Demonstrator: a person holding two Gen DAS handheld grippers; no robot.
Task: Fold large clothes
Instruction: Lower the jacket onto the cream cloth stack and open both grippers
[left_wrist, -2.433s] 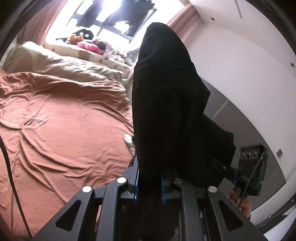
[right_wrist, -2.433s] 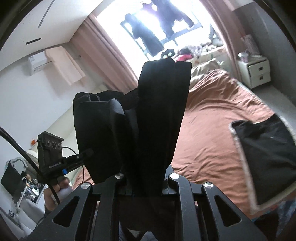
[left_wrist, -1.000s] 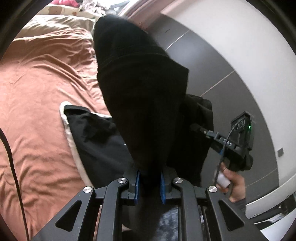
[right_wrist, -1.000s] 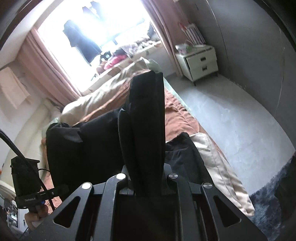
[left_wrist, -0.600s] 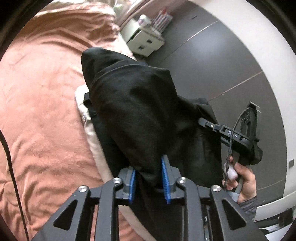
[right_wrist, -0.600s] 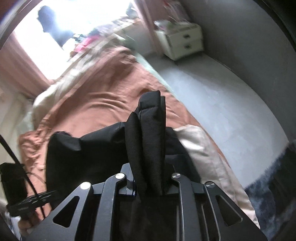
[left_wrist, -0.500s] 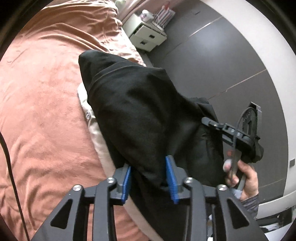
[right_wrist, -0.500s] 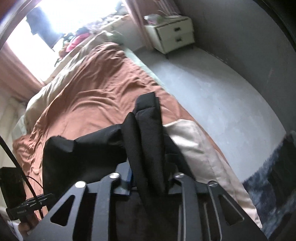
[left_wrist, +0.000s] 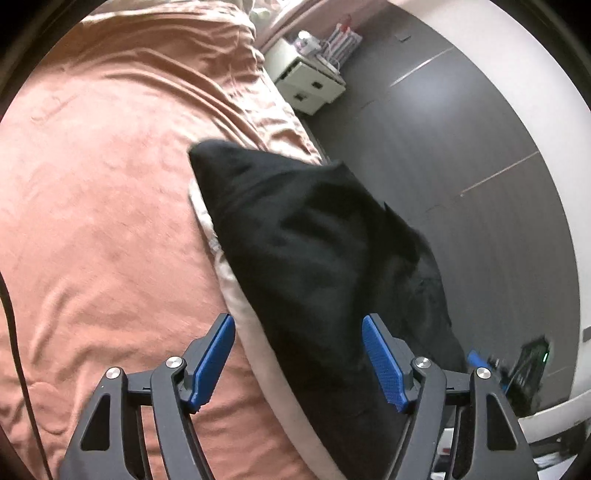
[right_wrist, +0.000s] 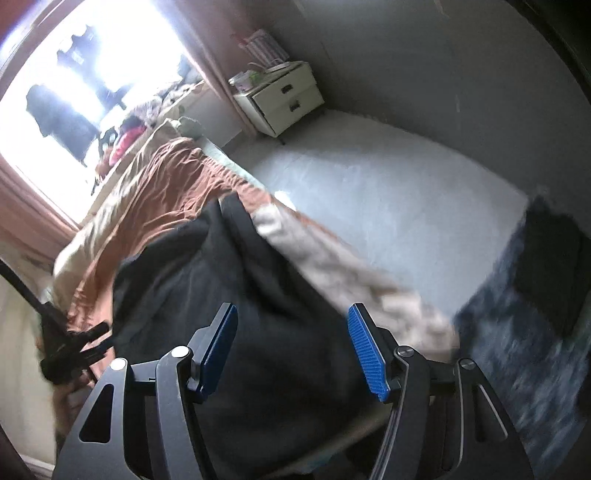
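The folded black garment (left_wrist: 314, 251) lies on a cream cloth (left_wrist: 240, 306) at the edge of the bed with its rust-brown sheet (left_wrist: 92, 203). My left gripper (left_wrist: 299, 360) hovers over the garment's near end. Its jaws are opening, the blue pads (left_wrist: 214, 354) clear of the fabric. In the right wrist view the same garment (right_wrist: 221, 288) spreads over the cream cloth (right_wrist: 332, 266). My right gripper (right_wrist: 293, 350) stands above it, its jaws also opening, and the pads (right_wrist: 369, 354) do not press on it.
A white nightstand (left_wrist: 306, 85) stands beside the bed against a dark panelled wall. Grey floor (right_wrist: 369, 177) runs along the bed, with a dark blue rug (right_wrist: 517, 350) nearby. Clothes hang in the bright window (right_wrist: 74, 92), with a pile of things on the sill.
Both grippers came down with the black garment pinched upright between them, laid it on the cream cloth, and opened. The fabric has dropped out of both grips.
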